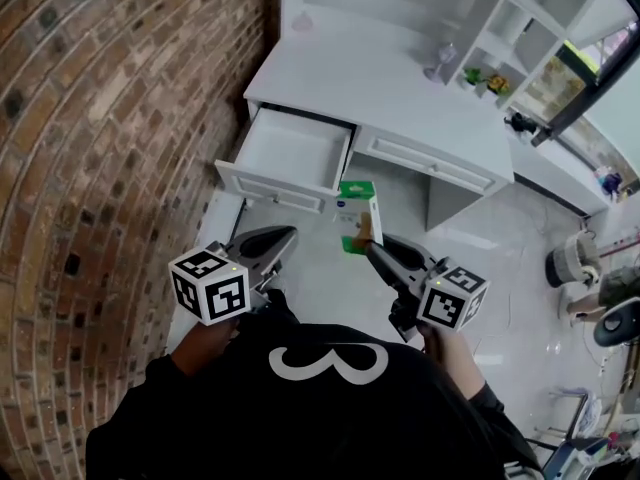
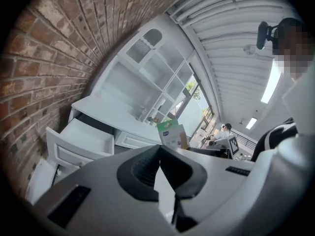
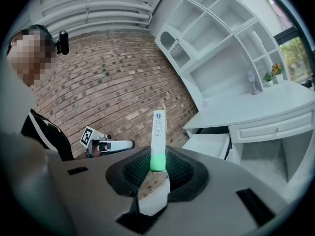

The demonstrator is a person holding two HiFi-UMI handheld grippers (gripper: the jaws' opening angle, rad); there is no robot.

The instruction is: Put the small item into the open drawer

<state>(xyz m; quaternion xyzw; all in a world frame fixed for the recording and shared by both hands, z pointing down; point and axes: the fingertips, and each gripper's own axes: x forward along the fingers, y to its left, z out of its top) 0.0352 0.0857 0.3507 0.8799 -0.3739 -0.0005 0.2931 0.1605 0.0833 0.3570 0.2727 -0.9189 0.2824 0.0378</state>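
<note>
small green-and-white box (image 1: 358,213) pinched upright in the right gripper (image 1: 372,248), just in front of the open drawer (image 1: 295,153), not in it yet, left gripper (image 1: 288,234) beside it, jaws together on nothing

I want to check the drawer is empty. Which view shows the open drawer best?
The head view: it looks down into the open drawer, showing its whole white inside. The left gripper view shows the drawer slantwise from the front; the right gripper view shows only part of it.
</note>
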